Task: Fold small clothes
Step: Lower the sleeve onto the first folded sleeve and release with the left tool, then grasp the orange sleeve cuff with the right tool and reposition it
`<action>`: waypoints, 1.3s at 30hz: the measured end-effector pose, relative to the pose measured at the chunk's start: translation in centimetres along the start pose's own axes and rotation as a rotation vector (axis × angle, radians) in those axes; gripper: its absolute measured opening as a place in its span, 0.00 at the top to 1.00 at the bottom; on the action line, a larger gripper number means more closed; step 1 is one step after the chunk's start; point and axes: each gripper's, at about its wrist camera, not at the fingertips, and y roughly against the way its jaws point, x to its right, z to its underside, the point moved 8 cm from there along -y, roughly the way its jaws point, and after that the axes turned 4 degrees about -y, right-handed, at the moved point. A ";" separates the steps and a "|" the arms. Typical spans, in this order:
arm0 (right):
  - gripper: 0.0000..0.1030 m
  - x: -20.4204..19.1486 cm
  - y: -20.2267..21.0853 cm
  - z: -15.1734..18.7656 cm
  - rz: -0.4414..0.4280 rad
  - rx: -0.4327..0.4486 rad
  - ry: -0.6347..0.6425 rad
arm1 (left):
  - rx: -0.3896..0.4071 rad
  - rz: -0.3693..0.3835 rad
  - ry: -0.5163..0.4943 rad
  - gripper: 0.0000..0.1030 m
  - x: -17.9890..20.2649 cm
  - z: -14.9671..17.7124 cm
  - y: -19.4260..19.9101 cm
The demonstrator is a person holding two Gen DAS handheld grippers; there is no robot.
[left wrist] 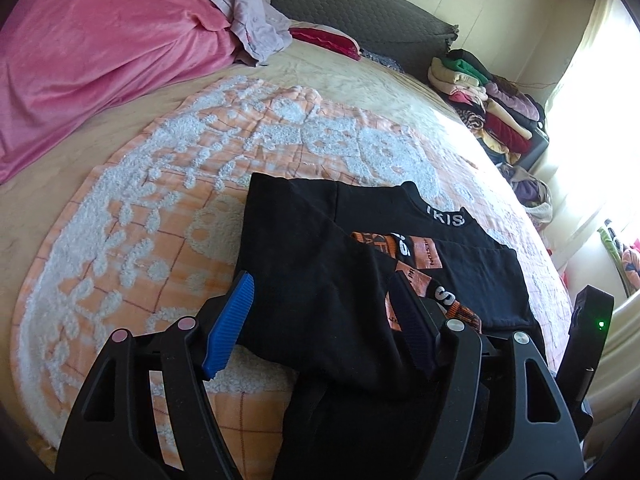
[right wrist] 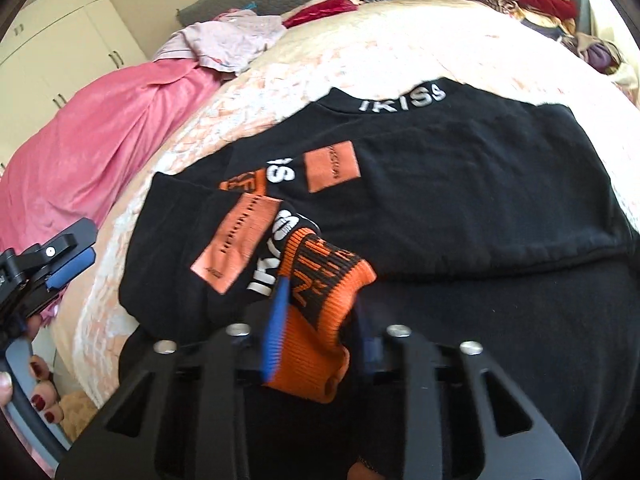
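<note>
Here I see a black top (left wrist: 400,216) lying on the bed (left wrist: 360,80), on an orange and white fluffy blanket (left wrist: 120,220). The top has white letters on its neck band and orange patches on the front. Part of it is folded over on itself, so one black flap lies across the middle.

My left gripper (left wrist: 324,316) has its jaws apart. The black flap lies between them. The bright blue pad (left wrist: 230,324) on one side sits just beside the cloth edge, and I cannot tell if it touches. The other pad is dark and in shadow against the cloth. It does not look like a squeeze.

My right gripper (right wrist: 320,328) has its jaws close together on the orange cuff (right wrist: 320,304) of the top. The cuff is ribbed, with black letters on it. It bunches up between the two blue pads, and it is lifted a little above the rest of the top. This picture is a bit blurry.

In the right view I can also see the left gripper at the far left edge, with a hand (right wrist: 36,380) on its handle. The nails are painted dark red.

Farther off on the bed there is a big pink blanket (left wrist: 100,60), a pale pink garment (left wrist: 256,20) crumpled by it, and a grey pillow (left wrist: 360,8). A pile of clothes (left wrist: 488,96) sits past the far side of the bed, near a bright window.
</note>
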 end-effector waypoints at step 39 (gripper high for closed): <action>0.88 13.3 7.9 -9.2 0.253 0.238 -0.037 | -0.045 0.017 -0.113 0.40 4.6 -0.9 -3.0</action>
